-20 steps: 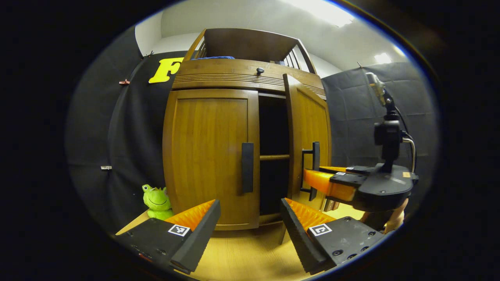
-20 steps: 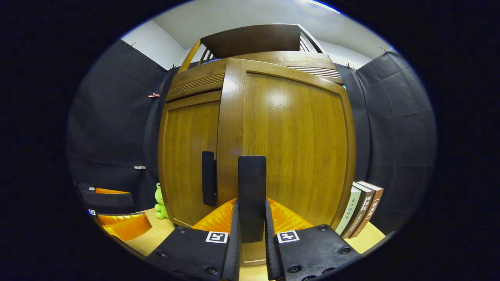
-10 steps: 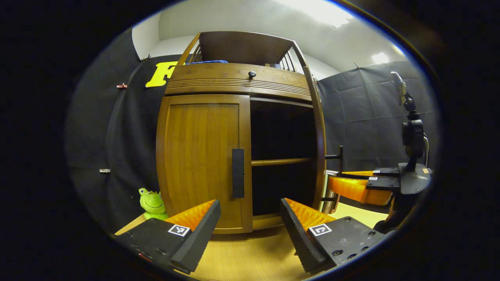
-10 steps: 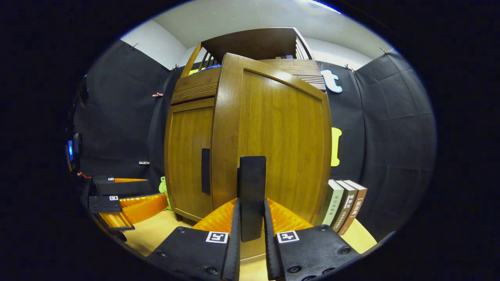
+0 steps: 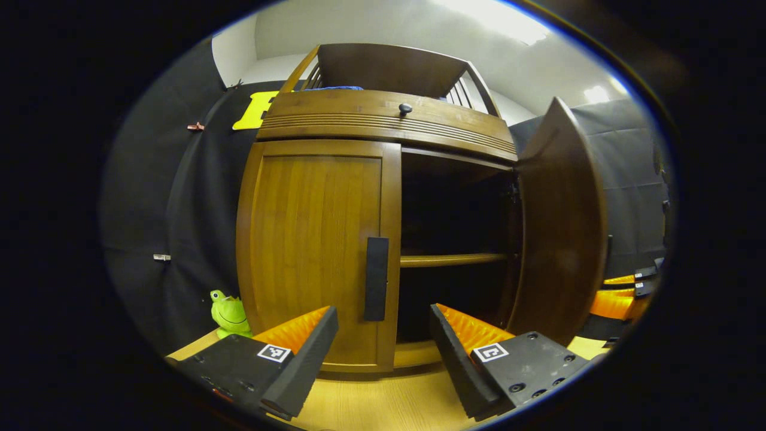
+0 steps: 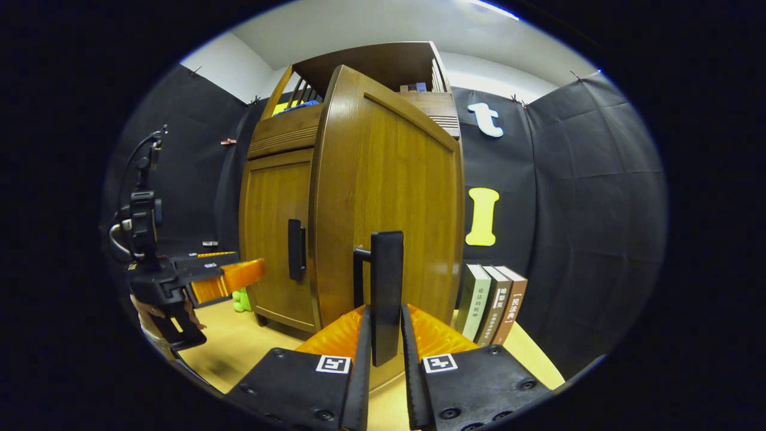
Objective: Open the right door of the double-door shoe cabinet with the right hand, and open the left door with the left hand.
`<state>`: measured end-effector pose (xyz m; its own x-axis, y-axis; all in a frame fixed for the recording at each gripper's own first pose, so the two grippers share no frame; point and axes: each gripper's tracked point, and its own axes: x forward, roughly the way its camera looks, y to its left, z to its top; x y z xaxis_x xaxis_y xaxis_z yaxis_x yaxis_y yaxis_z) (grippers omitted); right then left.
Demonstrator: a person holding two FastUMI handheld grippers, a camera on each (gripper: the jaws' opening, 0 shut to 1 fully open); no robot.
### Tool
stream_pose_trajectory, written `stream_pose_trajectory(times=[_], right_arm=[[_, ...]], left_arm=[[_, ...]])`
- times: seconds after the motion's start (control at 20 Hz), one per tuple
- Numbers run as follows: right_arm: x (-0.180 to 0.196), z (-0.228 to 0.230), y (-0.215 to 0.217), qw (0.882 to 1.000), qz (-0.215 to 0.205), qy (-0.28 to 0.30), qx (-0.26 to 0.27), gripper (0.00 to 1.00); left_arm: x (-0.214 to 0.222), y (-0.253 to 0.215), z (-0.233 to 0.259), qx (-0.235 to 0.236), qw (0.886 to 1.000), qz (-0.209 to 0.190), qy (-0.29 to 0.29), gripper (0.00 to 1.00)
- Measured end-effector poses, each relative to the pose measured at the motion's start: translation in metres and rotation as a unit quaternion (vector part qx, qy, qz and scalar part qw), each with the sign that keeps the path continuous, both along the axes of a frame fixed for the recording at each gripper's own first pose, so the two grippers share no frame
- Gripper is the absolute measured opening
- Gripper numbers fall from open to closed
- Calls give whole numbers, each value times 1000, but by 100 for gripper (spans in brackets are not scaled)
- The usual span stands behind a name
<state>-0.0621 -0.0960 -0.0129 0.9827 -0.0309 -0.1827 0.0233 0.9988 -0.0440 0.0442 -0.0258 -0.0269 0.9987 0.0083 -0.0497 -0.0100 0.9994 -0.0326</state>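
Observation:
A wooden double-door shoe cabinet (image 5: pixel 383 114) stands on a light wood floor. Its right door (image 5: pixel 562 227) is swung wide open, baring a dark interior with one shelf (image 5: pixel 449 260). In the right gripper view, my right gripper (image 6: pixel 383 353) is shut on the right door's black handle (image 6: pixel 386 287), with the door (image 6: pixel 389 197) close ahead. The left door (image 5: pixel 317 251) is closed, its black handle (image 5: pixel 376 278) straight ahead of my left gripper (image 5: pixel 383 335), which is open and a short way off. That gripper (image 6: pixel 239 275) also appears at the left of the right gripper view.
A green frog plush (image 5: pixel 230 312) sits on the floor left of the cabinet. Three books (image 6: pixel 494 302) lean against the wall right of it. A drawer with a small knob (image 5: pixel 405 108) runs above the doors, under an open rack.
The right door has swung from partly open to wide open, pulled by my right gripper. My left gripper has drifted slightly nearer the left door handle.

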Motion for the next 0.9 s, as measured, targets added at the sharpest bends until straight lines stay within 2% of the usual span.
stream_pose_trajectory(times=[0.1,0.15,0.2,0.25,0.4,0.45,0.5,0.55,0.6,0.65,0.7,0.75,0.9], right_arm=[[-5,2,-12,1000,-9,-3,-1,29],[-9,4,-20,1000,-17,-3,-3,25],[-11,6,-27,1000,-26,-5,-5,28],[-13,11,-35,999,-36,-9,-6,25],[-23,20,-63,997,-68,-13,-16,25],[-22,21,-76,996,-80,-21,-29,14],[-25,29,-85,995,-86,-30,-40,14],[-26,31,-91,994,-91,-35,-50,18],[-27,32,-99,993,-94,-37,-57,14],[-26,32,-101,994,-89,-35,-52,18],[-28,32,-103,995,-85,-34,-43,14],[-29,32,-105,995,-83,-35,-38,18],[-29,33,-113,996,-74,-38,-30,18]], left_arm=[[14,1,1,0,1000,8,-7,94],[21,-1,1,0,1000,8,-12,95],[29,-1,2,2,1000,9,-16,93],[37,-1,1,6,1000,12,-20,93],[66,5,2,19,999,30,-33,93],[74,9,1,24,998,36,-34,93],[83,11,-2,28,998,43,-30,93],[88,14,-6,27,998,47,-25,92],[93,14,-9,23,998,47,-21,92],[98,14,-12,19,999,47,-18,92],[102,16,-13,16,999,50,-15,93],[107,16,-15,17,998,52,-13,93],[118,17,-13,26,997,69,-15,89]])
